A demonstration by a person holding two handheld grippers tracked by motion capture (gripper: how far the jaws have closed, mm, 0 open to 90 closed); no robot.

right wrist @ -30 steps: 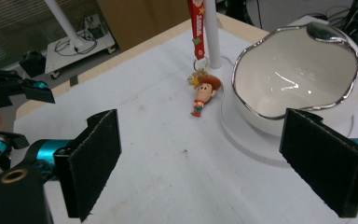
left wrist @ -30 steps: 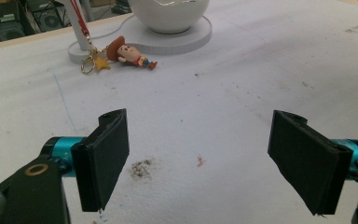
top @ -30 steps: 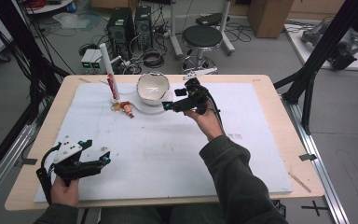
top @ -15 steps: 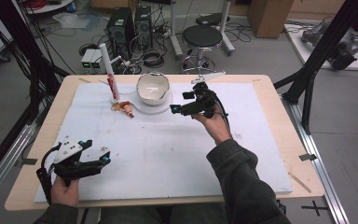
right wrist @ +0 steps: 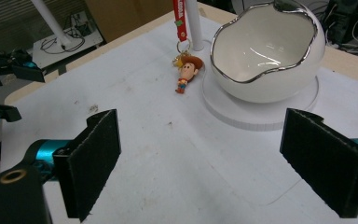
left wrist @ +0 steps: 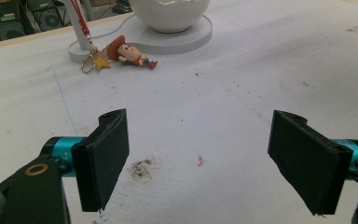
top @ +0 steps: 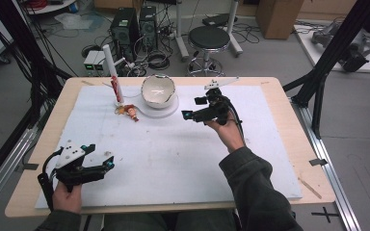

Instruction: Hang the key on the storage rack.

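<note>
A white egg-shaped bowl with a silver rim sits on a round white base at the back middle of the table. Left of it, a small cowboy figure keychain lies on the mat, its red lanyard hanging on a white post. My right gripper hovers open just right of the bowl, empty, facing the figure. My left gripper rests open and empty at the near left, pointing across the mat toward the figure.
A white mat covers most of the wooden table. Behind the table's far edge stand a black stool and computer cases on the floor. Black frame legs rise at the right.
My right gripper has drifted to the right, away from the bowl. The left gripper has stayed where it was.
</note>
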